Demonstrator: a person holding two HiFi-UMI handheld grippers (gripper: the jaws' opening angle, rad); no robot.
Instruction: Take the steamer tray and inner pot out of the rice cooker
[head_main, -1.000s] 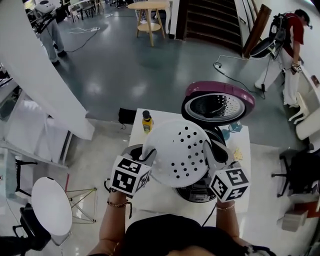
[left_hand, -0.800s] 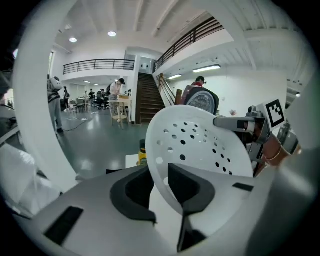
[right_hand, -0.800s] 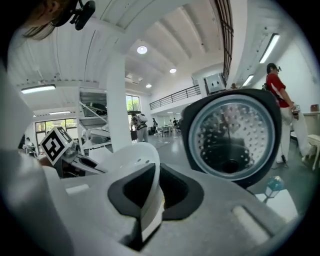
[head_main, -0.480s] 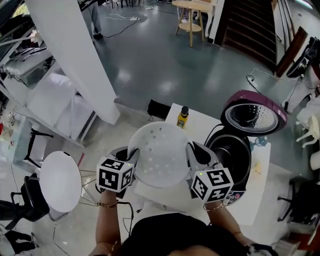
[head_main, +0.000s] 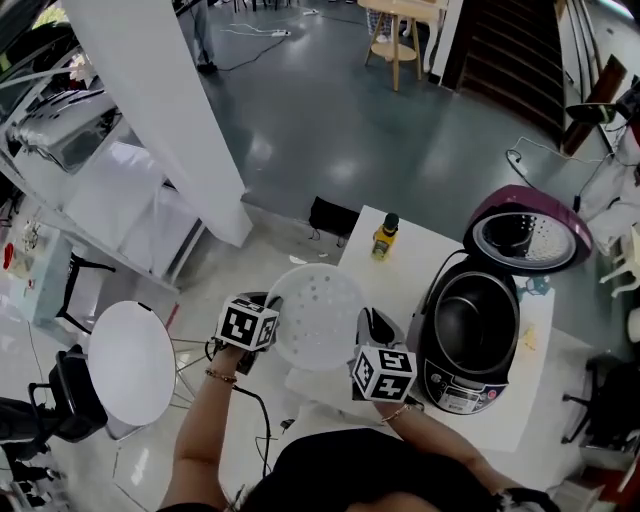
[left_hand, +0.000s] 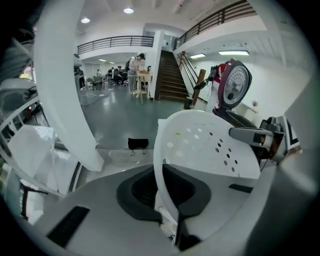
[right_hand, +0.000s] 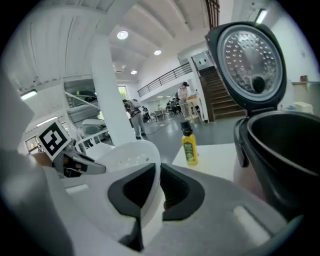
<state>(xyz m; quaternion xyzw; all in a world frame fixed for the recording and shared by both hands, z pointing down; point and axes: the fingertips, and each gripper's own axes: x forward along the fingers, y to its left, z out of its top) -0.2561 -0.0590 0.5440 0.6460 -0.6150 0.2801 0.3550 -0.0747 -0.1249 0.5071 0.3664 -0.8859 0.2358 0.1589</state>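
The white perforated steamer tray is out of the rice cooker and hangs to its left, over the left edge of the white table. My left gripper is shut on the tray's left rim, its jaws having just been closing tighter on it. On the opposite rim my right gripper is shut as well. The black inner pot sits in the cooker body, with the purple lid standing open behind it. From the right gripper view the pot is close on the right.
A yellow bottle stands at the table's far edge. Left of the table on the floor is a round white stool, with a big white pillar beyond. A black cable hangs by my left wrist.
Both grippers have carried the tray from above the cooker leftward and down, to beside the cooker. The cooker's open pot is now uncovered on the right.
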